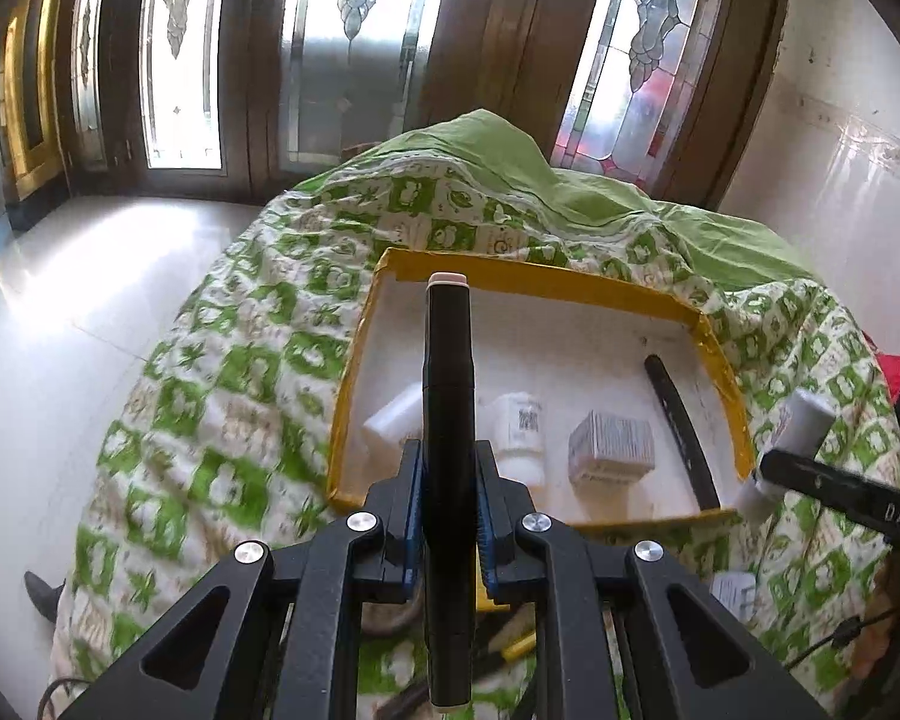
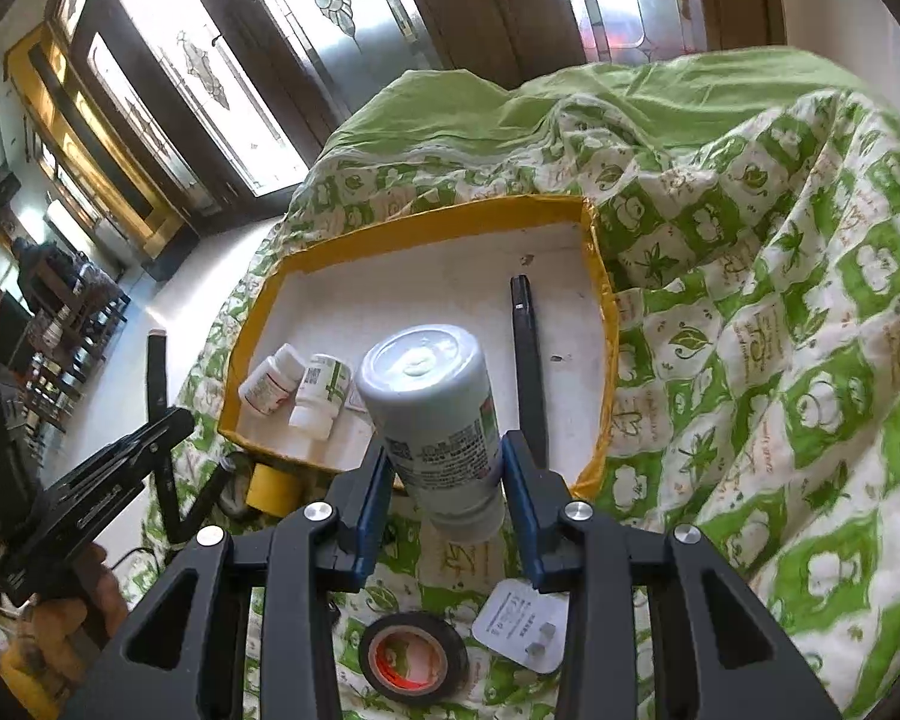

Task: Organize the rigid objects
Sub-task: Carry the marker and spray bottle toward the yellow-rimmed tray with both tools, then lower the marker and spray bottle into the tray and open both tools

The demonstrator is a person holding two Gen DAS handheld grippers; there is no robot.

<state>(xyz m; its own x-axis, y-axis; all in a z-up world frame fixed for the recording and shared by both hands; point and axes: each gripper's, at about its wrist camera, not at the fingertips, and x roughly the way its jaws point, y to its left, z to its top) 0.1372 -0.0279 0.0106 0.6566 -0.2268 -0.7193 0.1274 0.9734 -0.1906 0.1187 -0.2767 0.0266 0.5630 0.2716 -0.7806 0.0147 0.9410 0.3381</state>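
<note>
My left gripper (image 1: 448, 468) is shut on a long black marker-like stick (image 1: 447, 360) with a pale cap, held over the near left part of a yellow-rimmed white box (image 1: 534, 279). My right gripper (image 2: 444, 456) is shut on a white bottle (image 2: 432, 396) with a printed label, held above the box's near edge (image 2: 414, 222). In the box lie two small white bottles (image 2: 294, 381), a small grey carton (image 1: 612, 447) and a black pen (image 2: 525, 348). The right gripper and its bottle show at the right edge of the left wrist view (image 1: 798, 420).
The box sits on a green and white patterned quilt (image 2: 780, 360). A black tape roll (image 2: 411, 657), a white card (image 2: 522, 624) and a yellow tape roll (image 2: 273, 489) lie on the quilt near me. Tiled floor (image 1: 60, 330) lies left, glass doors behind.
</note>
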